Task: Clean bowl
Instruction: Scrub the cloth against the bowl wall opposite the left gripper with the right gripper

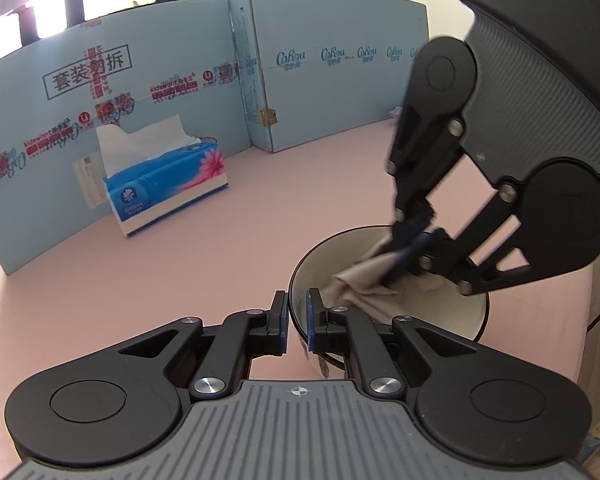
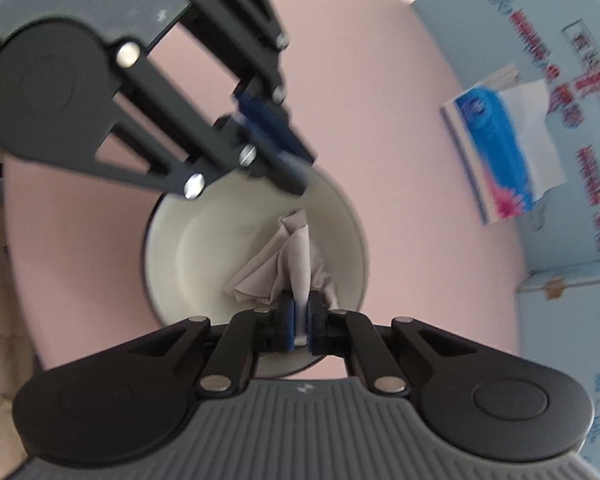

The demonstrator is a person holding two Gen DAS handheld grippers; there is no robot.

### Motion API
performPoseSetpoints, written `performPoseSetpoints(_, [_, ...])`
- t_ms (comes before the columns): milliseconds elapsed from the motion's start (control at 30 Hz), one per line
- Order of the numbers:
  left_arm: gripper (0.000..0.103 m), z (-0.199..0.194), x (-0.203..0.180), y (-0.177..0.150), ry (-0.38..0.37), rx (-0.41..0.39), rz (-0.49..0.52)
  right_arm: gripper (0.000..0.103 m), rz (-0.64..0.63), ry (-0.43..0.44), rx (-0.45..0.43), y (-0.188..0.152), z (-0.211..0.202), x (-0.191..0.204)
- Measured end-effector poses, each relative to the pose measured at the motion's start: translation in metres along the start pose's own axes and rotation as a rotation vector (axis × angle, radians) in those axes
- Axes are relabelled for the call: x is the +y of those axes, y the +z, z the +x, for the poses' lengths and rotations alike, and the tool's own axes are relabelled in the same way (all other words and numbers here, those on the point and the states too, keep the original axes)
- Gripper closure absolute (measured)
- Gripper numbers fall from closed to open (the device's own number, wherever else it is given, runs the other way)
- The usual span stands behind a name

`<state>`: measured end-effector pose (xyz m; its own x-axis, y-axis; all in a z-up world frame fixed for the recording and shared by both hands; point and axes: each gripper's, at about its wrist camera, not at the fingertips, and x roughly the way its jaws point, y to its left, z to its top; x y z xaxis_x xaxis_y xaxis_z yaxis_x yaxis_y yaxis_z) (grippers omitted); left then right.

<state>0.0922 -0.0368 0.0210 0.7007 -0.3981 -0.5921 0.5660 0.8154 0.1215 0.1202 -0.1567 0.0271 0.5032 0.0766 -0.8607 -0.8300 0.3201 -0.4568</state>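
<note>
A bowl (image 1: 440,308) with a cream inside and a dark rim stands on the pink tabletop. My left gripper (image 1: 298,318) is shut on the near rim, one blue pad inside the wall and one outside. In the right wrist view the left gripper (image 2: 296,172) comes in from the upper left and pinches the bowl's (image 2: 188,248) far rim. My right gripper (image 2: 300,320) points steeply down and is shut on a crumpled beige tissue (image 2: 296,256) that lies against the bowl's inner wall. In the left wrist view the right gripper (image 1: 410,240) reaches in from the upper right with the tissue (image 1: 360,284) hanging from it.
A blue tissue box (image 1: 168,184) (image 2: 496,152) with a white sheet sticking out stands on the pink table (image 1: 220,260). Light-blue cardboard boxes (image 1: 332,80) (image 2: 560,60) wall off the back. The table's edge runs close to the right of the bowl.
</note>
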Motion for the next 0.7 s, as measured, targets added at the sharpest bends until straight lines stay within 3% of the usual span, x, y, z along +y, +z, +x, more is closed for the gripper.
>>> performPoseSetpoints(133, [0.091, 0.0, 0.001, 0.0, -0.001, -0.002, -0.004, 0.099, -0.014, -0.031, -0.041, 0.008, -0.004, -0.004])
performPoseSetpoints(367, [0.091, -0.001, 0.0, 0.0, -0.001, -0.005, -0.005, 0.099, 0.003, 0.023, 0.016, 0.001, 0.001, -0.002])
performPoseSetpoints(700, [0.091, -0.002, -0.002, 0.001, -0.001, -0.005, -0.01, 0.095, 0.128, 0.198, 0.036, -0.006, -0.007, -0.004])
